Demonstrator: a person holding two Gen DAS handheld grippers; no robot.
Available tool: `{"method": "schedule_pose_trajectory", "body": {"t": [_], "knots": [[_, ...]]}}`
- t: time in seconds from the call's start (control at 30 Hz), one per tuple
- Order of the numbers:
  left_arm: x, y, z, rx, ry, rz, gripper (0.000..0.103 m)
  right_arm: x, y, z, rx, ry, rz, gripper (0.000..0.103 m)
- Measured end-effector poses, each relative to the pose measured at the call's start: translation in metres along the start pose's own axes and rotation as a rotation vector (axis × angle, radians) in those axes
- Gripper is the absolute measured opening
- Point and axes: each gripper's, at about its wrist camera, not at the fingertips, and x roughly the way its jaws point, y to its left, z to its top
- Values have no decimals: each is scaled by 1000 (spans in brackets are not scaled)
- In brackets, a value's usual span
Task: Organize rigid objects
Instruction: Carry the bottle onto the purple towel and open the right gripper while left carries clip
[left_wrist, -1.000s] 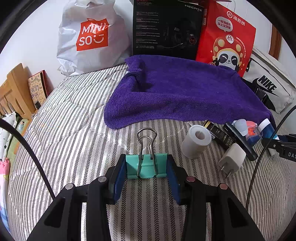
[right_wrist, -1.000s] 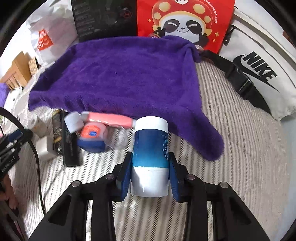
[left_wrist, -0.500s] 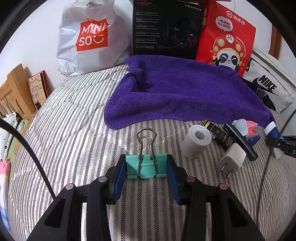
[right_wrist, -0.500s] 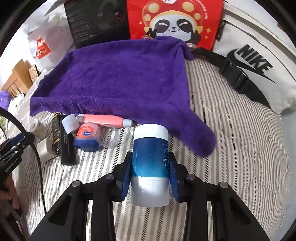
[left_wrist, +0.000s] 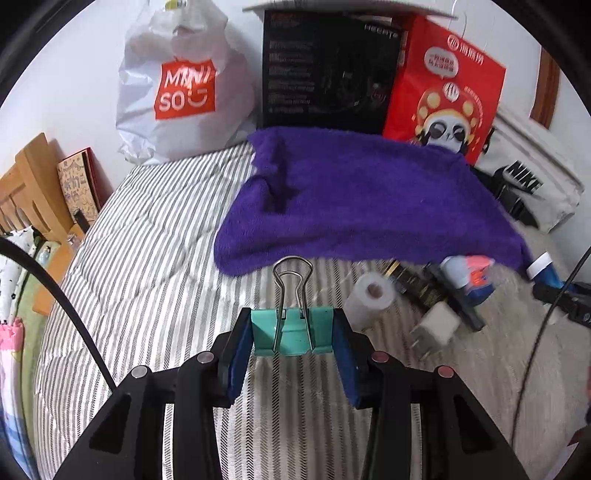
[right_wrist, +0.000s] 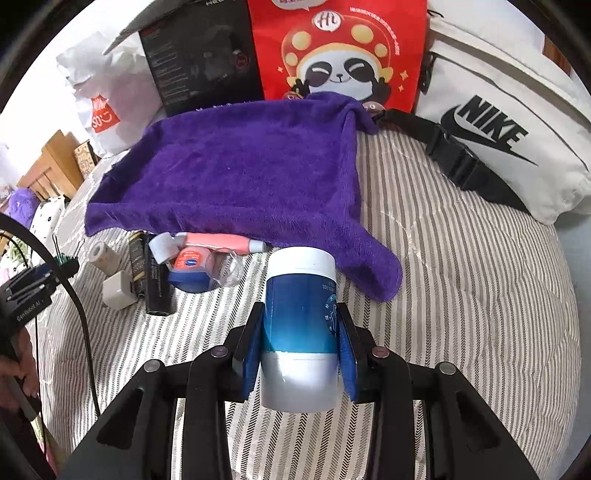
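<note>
Bed (right_wrist: 461, 280): grey-and-white striped cover. On it: purple towel (right_wrist: 243, 177), spread flat; beside its near edge, a small paper roll (left_wrist: 370, 295), white charger plug (left_wrist: 437, 326), black tubes (right_wrist: 157, 277), pink tube (right_wrist: 218, 242), blue-lidded jar (right_wrist: 188, 267). White Nike bag (right_wrist: 509, 122) at far right.

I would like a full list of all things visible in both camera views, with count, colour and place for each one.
binder clip: 1, teal, in the left gripper
bottle: 1, blue and white, in the right gripper
towel: 1, purple, spread on the bed
bed cover: 1, grey-white striped, under everything
paper roll: 1, white, in front of the towel
charger plug: 1, white, beside the roll
flat boxes: 2, black, beside the plug
round tin: 1, orange and blue, by the towel edge
pink tube: 1, by the towel edge
Miniso bag: 1, white, by the wall
black box: 1, by the wall
panda bag: 1, red
Nike bag: 1, white
left gripper: black, blue pads
right gripper: black, blue pads
</note>
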Motion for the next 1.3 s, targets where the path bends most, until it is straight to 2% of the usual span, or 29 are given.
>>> {"method": "schedule_pose_trajectory", "body": {"t": [0.17,0.53,0.8,1.1,1.3], "knots": [[-12,2,14,-29,-21,-60,39,-11,0,7,-19,-27,7,36],[-20,2,44,-14,-47,-92,39,-21,-2,25,-31,-60,18,36],[-13,9,70,-26,-64,-102,39,-17,-5,54,-21,-82,23,36],[3,14,87,-33,-53,-95,39,11,-2,97,-34,-85,25,36],[9,21,90,-65,-49,-89,39,58,-4,128,-25,-50,30,36]]}}
